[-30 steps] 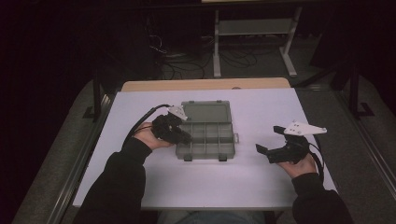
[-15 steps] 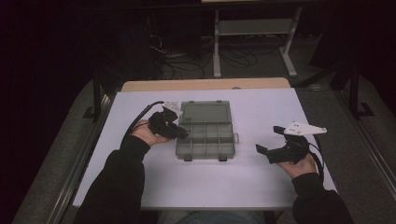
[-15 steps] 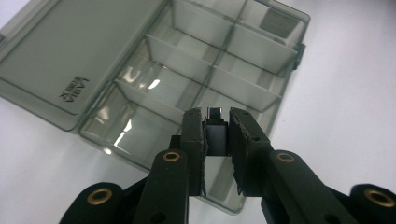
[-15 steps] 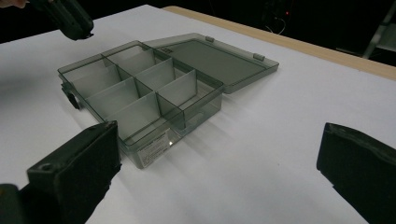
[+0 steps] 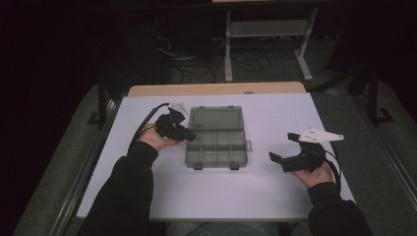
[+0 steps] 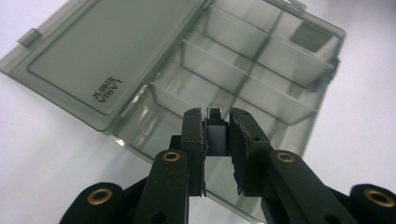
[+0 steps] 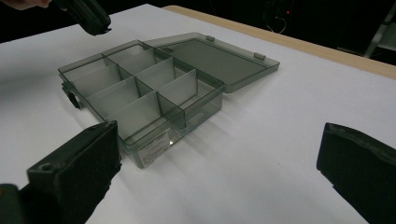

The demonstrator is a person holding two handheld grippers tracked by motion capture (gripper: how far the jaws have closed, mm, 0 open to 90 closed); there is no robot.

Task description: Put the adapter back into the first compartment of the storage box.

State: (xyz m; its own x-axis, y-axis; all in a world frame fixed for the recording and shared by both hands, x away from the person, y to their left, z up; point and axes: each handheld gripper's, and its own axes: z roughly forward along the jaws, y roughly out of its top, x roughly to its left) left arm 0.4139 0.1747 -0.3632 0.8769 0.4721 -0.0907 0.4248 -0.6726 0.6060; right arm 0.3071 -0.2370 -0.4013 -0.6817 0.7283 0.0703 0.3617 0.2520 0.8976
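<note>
While the smoky grey compartment box (image 5: 215, 140) lies open near the middle of the white counter (image 5: 275, 196), the left gripper (image 5: 189, 135) hangs over the box's left edge, beside the nearer end of the flat-lying lid (image 5: 216, 118). In the left gripper view its jaws are closed on a small dark rectangular block (image 6: 215, 133) with a pale metallic tip, held above the corner compartment of the box (image 6: 243, 88) that sits just next to the lid (image 6: 98, 60); what the block is exactly cannot be told. The lid is hinged along the box's far side and rests flat on the counter beyond it, with embossed lettering too small to read. The tray is split by clear dividers into two rows of compartments, and two latches stick out from the box's near edge. To the right of the box and well apart from it, the right gripper (image 5: 282, 160) rests in the person's right hand (image 5: 317, 174), pointed toward the box, with its grey three-cornered plate (image 5: 317, 136) on top. In the right gripper view its jaws stand wide apart with nothing between them, framing the box (image 7: 140, 88) and the white counter (image 7: 280, 116), with the left gripper (image 7: 88, 16) visible above the box's far corner.
</note>
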